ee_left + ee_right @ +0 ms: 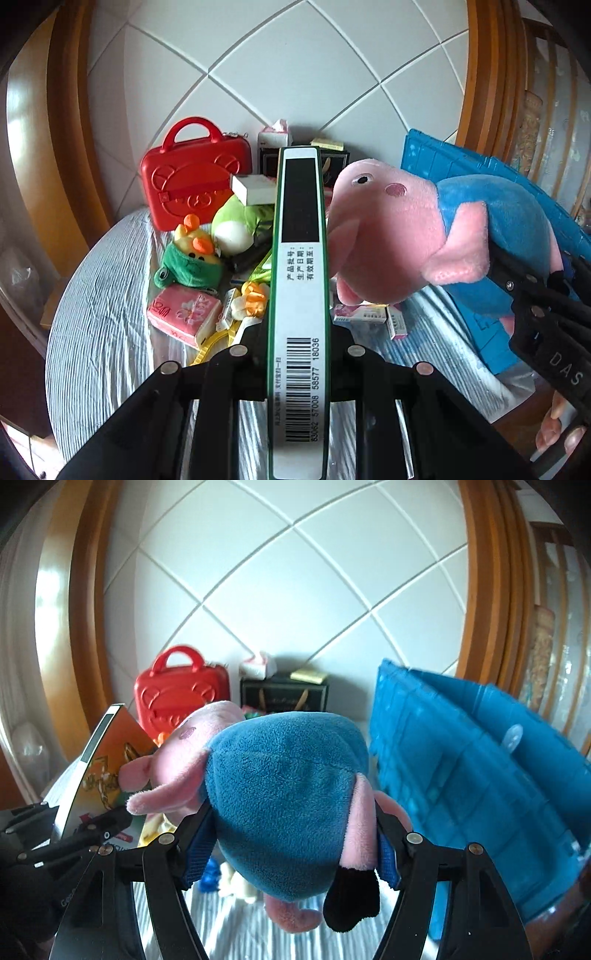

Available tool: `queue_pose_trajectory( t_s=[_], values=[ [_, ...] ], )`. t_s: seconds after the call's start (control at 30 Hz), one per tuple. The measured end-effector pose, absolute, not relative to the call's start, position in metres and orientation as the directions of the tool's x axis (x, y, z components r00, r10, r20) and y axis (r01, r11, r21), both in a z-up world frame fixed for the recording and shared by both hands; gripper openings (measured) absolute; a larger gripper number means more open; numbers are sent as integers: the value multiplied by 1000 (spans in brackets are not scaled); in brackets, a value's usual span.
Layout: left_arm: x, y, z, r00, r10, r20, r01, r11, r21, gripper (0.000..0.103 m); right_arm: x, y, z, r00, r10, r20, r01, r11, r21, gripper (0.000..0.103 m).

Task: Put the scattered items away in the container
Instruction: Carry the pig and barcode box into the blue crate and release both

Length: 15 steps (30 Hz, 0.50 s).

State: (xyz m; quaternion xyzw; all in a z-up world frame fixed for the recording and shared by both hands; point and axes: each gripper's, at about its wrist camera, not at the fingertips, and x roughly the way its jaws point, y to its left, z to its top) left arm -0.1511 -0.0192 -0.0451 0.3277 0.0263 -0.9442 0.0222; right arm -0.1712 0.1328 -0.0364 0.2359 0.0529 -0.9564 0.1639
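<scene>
Green-edged box (299, 288) stands clamped edge-on between the closed jaws of the left gripper (298, 354), barcode side facing the left wrist camera. At 3 o'clock the right gripper (524, 291) holds a plush pig (399, 225) in front of a blue crate (436, 155). At 10 o'clock, toys and tissue packs lie scattered on a striped cloth (96, 317) beside a red case (192, 184).

From the right wrist, the right gripper (295, 834) squeezes the pig (284, 805) by its blue body. The crate (461, 760) stands at 3 o'clock; its contents cannot be made out. The box (103, 768) and left gripper (66, 834) show at 9 o'clock.
</scene>
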Motion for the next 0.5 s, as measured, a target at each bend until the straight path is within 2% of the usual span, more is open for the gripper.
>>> queue_pose_trajectory(
  t_s=[0.27, 0.5],
  values=[
    [-170, 43, 9, -856, 54, -514, -44, -999, -30, 19, -169, 207, 27, -925, -186, -332, 213, -976, -46, 71],
    [-205, 151, 50, -895, 131, -426, -135, -991, -21, 19, -177, 324, 65, -970, -84, -229, 97, -994, -47, 72]
  ],
)
